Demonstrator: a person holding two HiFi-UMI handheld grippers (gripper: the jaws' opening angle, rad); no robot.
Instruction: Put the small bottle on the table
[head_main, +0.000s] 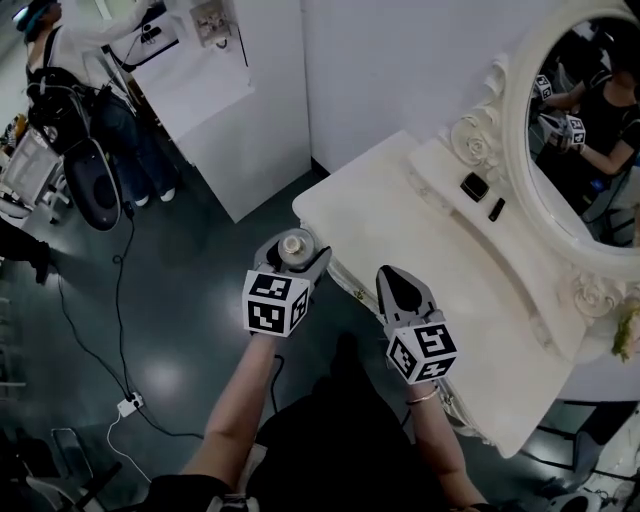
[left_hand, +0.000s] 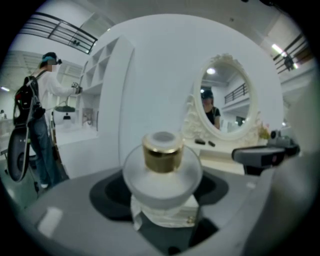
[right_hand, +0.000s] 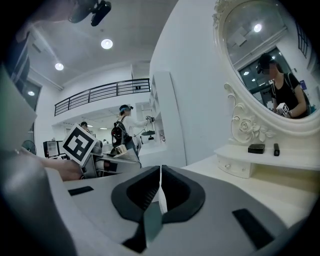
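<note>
Your forearms fill the bottom of the head view, w/ both marker cubes just ahead of them. The left gripper (head_main: 294, 252) is pinching the small bottle (left_hand: 162, 170): round frosted body, gold collar, pale cap, sitting upright between the jaws. They press its lower body from both sides, w/ a strip of white padding under it. The right gripper (head_main: 398, 285) has its jaws pressed together w/ nothing between them, only a thin seam showing in the right gripper view.

Where the bottle is: in the air, not yet down. From the head view it hangs just beside the near-left corner of the white dressing table (head_main: 420, 230), and it looks to be over the dark floor rather than over the top. The right gripper sits at the table's front edge, near the left one but apart from it.

Step in hand, as I read it: carry phase, approach to the table. Placement hasn't begun.

Next move calls for:
- taking the bottle to your right and fwd until it's well inside the edge, over bare top
- keeping it upright, since the base is round and may roll if tipped
- lowering till the base rests, then spreading the jaws
- staying clear of the two small dark items (head_main: 475, 186) on the raised shelf under the mirror (head_main: 590, 120); they're well apart from the open area, so there's plenty of room.
</note>
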